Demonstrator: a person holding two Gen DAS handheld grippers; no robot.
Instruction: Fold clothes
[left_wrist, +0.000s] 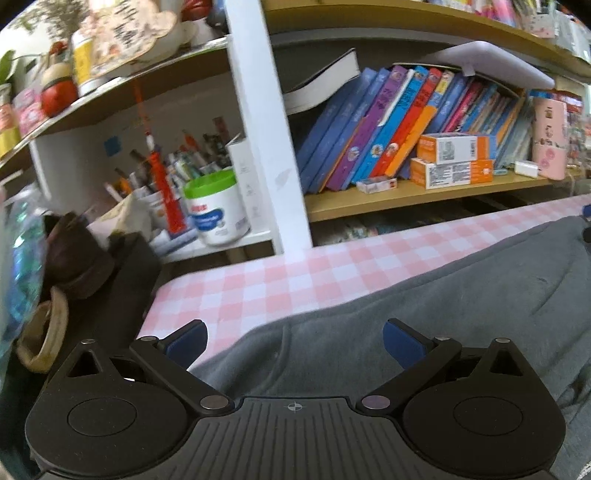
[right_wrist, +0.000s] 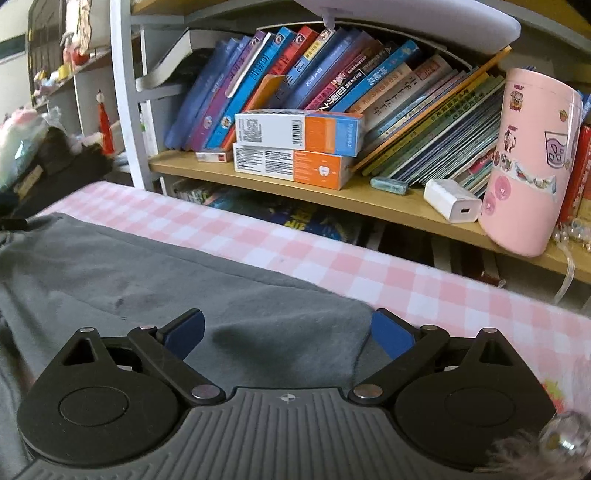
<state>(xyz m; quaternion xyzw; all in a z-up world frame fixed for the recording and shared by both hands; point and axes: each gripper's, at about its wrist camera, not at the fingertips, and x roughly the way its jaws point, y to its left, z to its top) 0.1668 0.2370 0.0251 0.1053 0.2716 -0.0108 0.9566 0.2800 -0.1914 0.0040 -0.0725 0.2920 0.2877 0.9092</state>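
Left wrist view shows the left gripper (left_wrist: 293, 341) spread wide with nothing in it, over the gray clothes (left_wrist: 424, 314) at 6 o'clock. The right gripper (right_wrist: 288, 334) is wide too, empty, near a cloth corner. The clothes lie flat on the pink checked table (right_wrist: 406, 280). I think thick cloth could slip from a thin pinch. Farther off, at 2 o'clock, the pink cup (right_wrist: 528, 166) could get knocked by a big swing.
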